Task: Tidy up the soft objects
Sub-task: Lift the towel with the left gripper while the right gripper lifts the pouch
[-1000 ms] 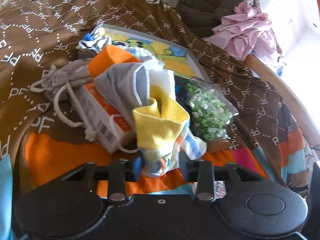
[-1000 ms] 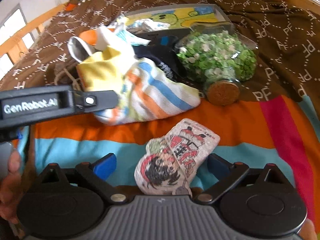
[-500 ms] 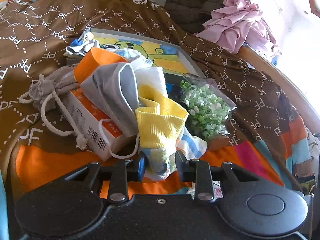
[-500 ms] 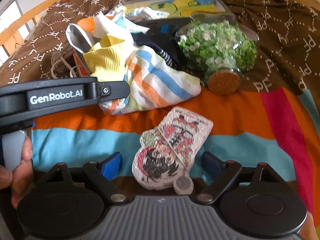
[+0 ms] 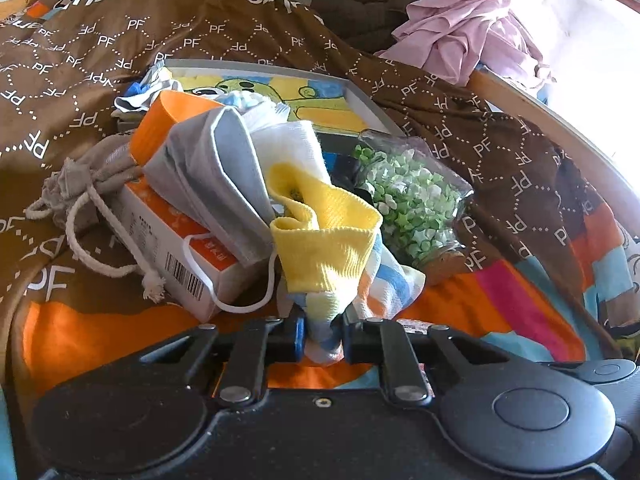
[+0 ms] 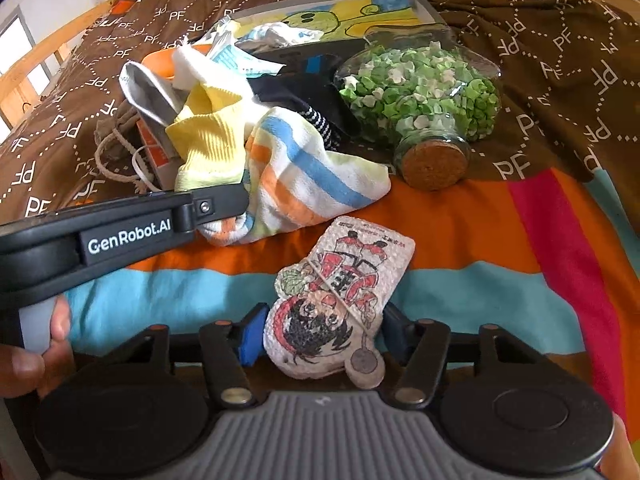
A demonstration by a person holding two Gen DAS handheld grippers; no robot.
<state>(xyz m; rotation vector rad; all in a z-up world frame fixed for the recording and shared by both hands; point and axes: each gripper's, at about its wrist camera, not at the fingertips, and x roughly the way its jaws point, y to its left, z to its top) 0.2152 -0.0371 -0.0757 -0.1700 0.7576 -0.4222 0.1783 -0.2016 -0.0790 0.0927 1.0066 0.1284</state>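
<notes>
Landmark: glass jar (image 6: 420, 96) of green paper stars, lying on its side, cork toward camera.
Orange-white box (image 5: 176, 240): left of jar.
Framed cartoon picture (image 5: 280, 96): behind jar.
Brown PF blanket (image 6: 560, 60): under jar.

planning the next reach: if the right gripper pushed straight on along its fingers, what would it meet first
The cartoon-print pouch, which already lies between the right gripper fingers as its jaws have just been closing. Past it, probably the striped sock, though depth is hard to judge.

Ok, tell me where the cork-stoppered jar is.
In the right wrist view, the cork-stoppered jar lies on its side, upper right, beside the striped sock, on the brown blanket's edge.
</notes>
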